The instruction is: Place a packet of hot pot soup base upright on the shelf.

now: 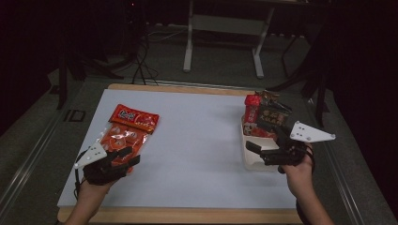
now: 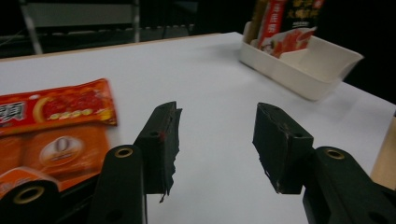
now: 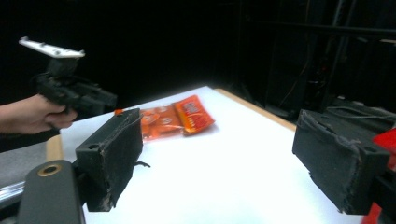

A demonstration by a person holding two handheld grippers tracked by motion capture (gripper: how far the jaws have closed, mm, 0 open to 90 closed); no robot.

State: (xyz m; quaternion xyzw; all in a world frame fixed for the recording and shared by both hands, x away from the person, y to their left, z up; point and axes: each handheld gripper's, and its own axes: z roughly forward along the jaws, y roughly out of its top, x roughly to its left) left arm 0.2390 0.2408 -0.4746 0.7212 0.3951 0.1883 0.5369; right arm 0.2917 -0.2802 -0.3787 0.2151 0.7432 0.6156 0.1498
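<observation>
A red snack bag (image 1: 134, 118) lies on the white table top (image 1: 197, 140) at the left, overlapping an orange snack pack (image 1: 123, 138) just in front of it. My left gripper (image 1: 133, 156) hovers at the near end of the orange pack, jaws apart with nothing between them (image 2: 217, 121); the red bag (image 2: 56, 105) and orange pack (image 2: 51, 149) lie to its left. My right gripper (image 1: 256, 136) stands open over the white tray (image 1: 256, 161) at the right. Between its wide jaws (image 3: 217, 135) is bare table, with the bags (image 3: 177, 119) and the left gripper (image 3: 70, 91) farther off.
Several upright snack packs (image 1: 263, 115) fill the far end of the white tray (image 2: 322, 70); its near end holds nothing. A wooden edge (image 1: 187, 215) borders the table. Beyond the table stands a metal frame (image 1: 225, 28) on the dark floor.
</observation>
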